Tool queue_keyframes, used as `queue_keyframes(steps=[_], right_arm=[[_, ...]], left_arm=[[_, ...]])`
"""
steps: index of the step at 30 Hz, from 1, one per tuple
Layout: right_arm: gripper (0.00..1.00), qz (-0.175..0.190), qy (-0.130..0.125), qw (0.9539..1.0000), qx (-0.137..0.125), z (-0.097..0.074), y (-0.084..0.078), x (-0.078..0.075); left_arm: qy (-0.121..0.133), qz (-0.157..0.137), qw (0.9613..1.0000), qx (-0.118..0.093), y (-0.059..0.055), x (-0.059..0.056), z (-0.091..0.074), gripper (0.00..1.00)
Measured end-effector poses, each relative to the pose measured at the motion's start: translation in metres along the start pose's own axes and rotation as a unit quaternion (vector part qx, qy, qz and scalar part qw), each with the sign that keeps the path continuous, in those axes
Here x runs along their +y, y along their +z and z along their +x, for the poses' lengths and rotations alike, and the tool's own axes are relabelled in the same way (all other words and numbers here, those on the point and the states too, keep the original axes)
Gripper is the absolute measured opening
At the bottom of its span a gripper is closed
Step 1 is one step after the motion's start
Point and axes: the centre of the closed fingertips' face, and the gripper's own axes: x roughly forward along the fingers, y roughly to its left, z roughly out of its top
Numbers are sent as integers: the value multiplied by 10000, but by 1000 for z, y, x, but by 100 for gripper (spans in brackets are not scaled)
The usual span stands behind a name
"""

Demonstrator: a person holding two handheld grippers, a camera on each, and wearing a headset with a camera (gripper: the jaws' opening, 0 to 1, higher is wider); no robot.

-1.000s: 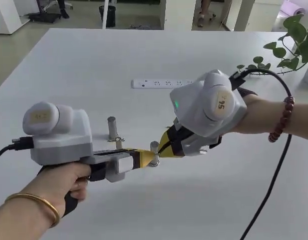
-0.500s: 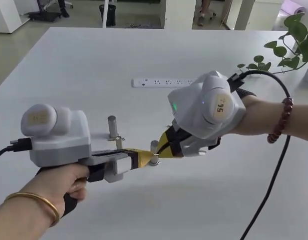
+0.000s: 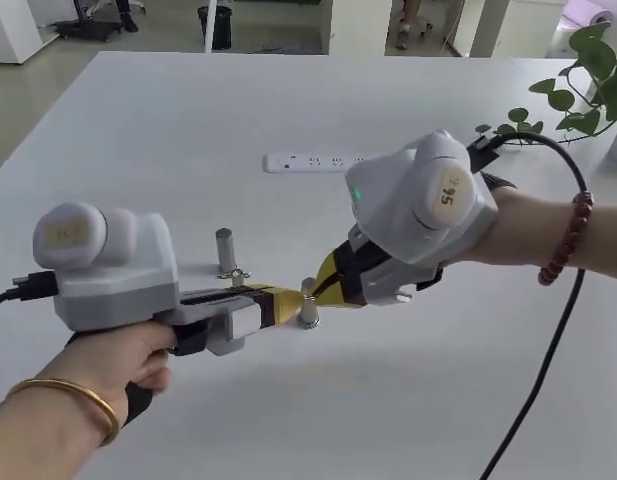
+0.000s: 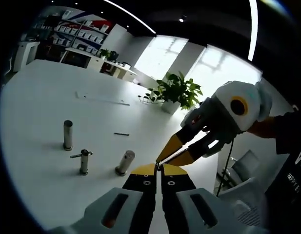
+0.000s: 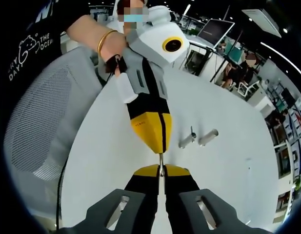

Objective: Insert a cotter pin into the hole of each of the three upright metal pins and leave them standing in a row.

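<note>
White table (image 3: 138, 120), potted plant (image 3: 598, 70), bright windows (image 4: 160, 58)

Left gripper (image 4: 160, 169) jaws closed, tips meeting right gripper (image 4: 161, 162) from the right. Three pins to the left: far pin (image 4: 68, 135) upright, middle pin (image 4: 84, 162) with cotter pin (image 4: 80, 155) through it, near pin (image 4: 125, 163) tilted.

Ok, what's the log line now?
left gripper: shut on cotter pin | right gripper: shut on same cotter pin | middle metal pin: already pinned | other two metal pins: bare | spare cotter pin: on table
</note>
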Motion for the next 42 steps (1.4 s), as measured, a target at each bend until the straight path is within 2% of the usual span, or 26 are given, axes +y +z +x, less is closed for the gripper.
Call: queue_keyframes(steps=[3, 5, 7, 8, 10, 13, 16, 19, 20, 22, 23, 27, 29, 31, 37, 39, 40, 42], right_arm=[[2, 390, 19, 9991, -133, -1, 0, -1], [2, 779, 81, 9964, -314, -3, 1, 0], [3, 1213, 177, 9914, -448, -5, 1, 1], [4, 1483, 241, 9873, -513, -4, -4, -2], [6, 1740, 317, 9824, -607, -7, -3, 2], [7, 2139, 419, 9731, -745, -9, -5, 4], [8, 2514, 533, 9620, -924, -12, -7, 4], [9, 2777, 875, 9496, -1165, -16, -2, 12], [10, 2799, 969, 9477, -1191, -17, -2, 16], [10, 2802, 1016, 9468, -1214, -18, -4, 19], [9, 2860, 1107, 9438, -1229, -18, -4, 23], [10, 2918, 1162, 9410, -1257, -17, -4, 28], [11, 2981, 1239, 9371, -1326, -18, -2, 31], [11, 3059, 1361, 9312, -1440, -19, 1, 34], [11, 3072, 1548, 9266, -1516, -20, 3, 43], [11, 3098, 1607, 9238, -1572, -21, 4, 45], [11, 3147, 1674, 9205, -1605, -21, 5, 48], [12, 3138, 1683, 9206, -1605, -20, 4, 49]], left_arm=[[13, 83, 10000, 13, 0, 1, -1, 0], [11, 159, 9999, 37, -1, 2, -2, 0], [36, 299, 9995, 76, -3, 3, -3, 0], [42, 329, 9994, 89, -4, 3, -4, 0], [0, 351, 9993, 88, -4, 2, -4, 0], [-73, 560, 9983, 130, -6, 0, -6, 0], [-129, 637, 9978, 163, -7, -2, -7, 0], [-244, 780, 9964, 240, -11, -4, -9, 0], [-267, 825, 9959, 241, -11, -4, -9, 0], [-372, 912, 9948, 246, -12, -7, -11, 0], [-427, 970, 9941, 243, -13, -9, -12, 0], [-670, 1158, 9906, 275, -16, -16, -14, 0], [-726, 1249, 9890, 307, -18, -19, -14, 0], [-768, 1302, 9879, 340, -20, -20, -15, 0], [-902, 1371, 9858, 347, -24, -23, -17, 0], [-966, 1393, 9850, 316, -24, -25, -18, 0], [-1006, 1396, 9846, 295, -24, -27, -19, 0], [-1108, 1428, 9831, 274, -25, -31, -21, 0]])
